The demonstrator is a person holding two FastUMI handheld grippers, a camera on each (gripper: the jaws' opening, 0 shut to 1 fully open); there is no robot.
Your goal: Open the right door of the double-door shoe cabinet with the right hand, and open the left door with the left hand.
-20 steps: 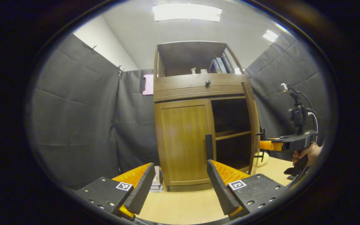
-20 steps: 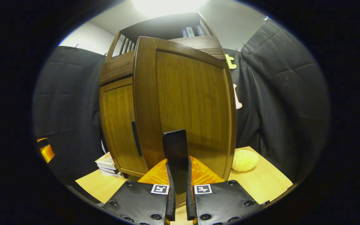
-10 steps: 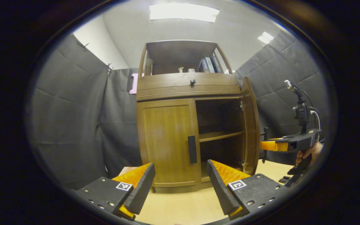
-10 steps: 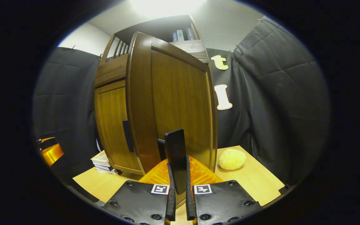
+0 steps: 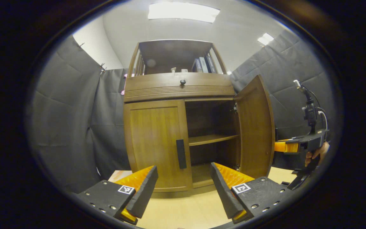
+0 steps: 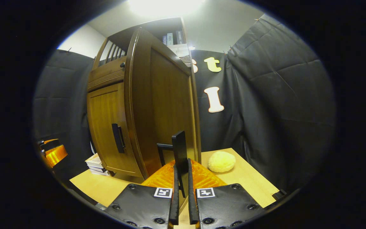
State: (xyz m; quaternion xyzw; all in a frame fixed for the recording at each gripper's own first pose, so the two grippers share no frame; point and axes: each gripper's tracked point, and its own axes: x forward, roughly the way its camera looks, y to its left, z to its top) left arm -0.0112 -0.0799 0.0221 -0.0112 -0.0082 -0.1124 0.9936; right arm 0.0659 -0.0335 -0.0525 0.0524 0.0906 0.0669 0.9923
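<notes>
right fingers (image 6: 181,203) clamp the right door's handle (image 6: 179,149); left fingers (image 5: 183,187) spread apart.

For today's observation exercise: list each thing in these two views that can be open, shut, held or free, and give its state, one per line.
Right door: swung open, shelf exposed.
Right handle: clamped by right gripper.
Left door: shut.
Left handle: free, untouched.
Left gripper: open, short of the cabinet.
Drawer: shut.
</notes>
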